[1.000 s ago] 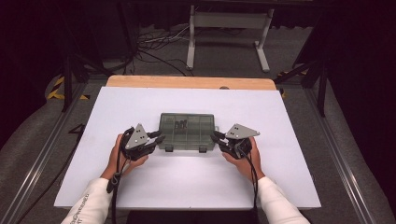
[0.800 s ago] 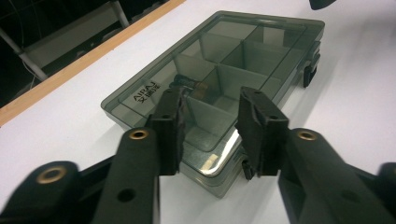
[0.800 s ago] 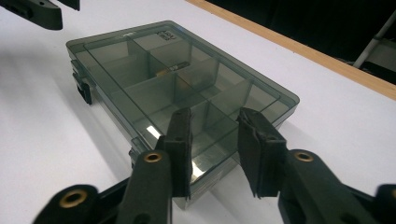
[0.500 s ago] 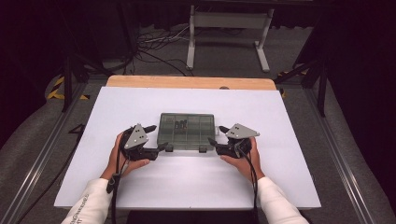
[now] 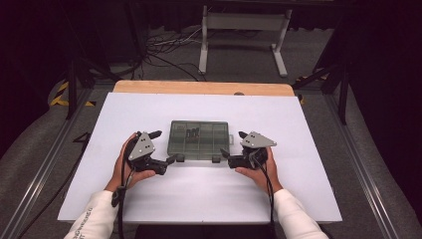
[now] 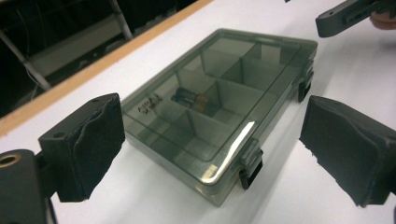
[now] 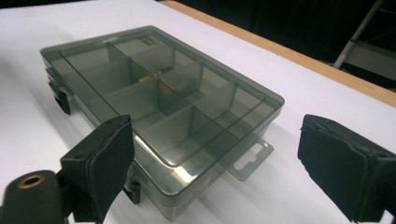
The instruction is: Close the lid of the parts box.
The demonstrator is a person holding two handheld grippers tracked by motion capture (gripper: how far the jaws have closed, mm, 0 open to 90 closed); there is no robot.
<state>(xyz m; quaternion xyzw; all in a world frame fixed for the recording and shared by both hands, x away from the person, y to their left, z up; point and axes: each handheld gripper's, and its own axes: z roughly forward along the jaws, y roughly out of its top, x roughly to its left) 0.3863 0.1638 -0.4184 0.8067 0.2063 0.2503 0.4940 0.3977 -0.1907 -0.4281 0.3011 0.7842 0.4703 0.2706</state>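
Compartment box point(image 5: 199, 139): a flat, rectangular organiser of smoky, translucent grey plastic, lying closed and level on the white table point(image 5: 298, 129), roughly at the table's centre and square to its wooden far edge point(image 5: 199, 88). Inner walls divide the box into several compartments, seen through the lid. One small dark-and-brass item point(image 6: 192, 99) lies in a compartment near the box's middle; its kind cannot be told. Two dark latches point(image 5: 216, 159) sit on the long side nearest the person, both folded against the wall. A clear hang tab with a slot point(image 7: 247, 160) projects flat from one short end, resting on the table.
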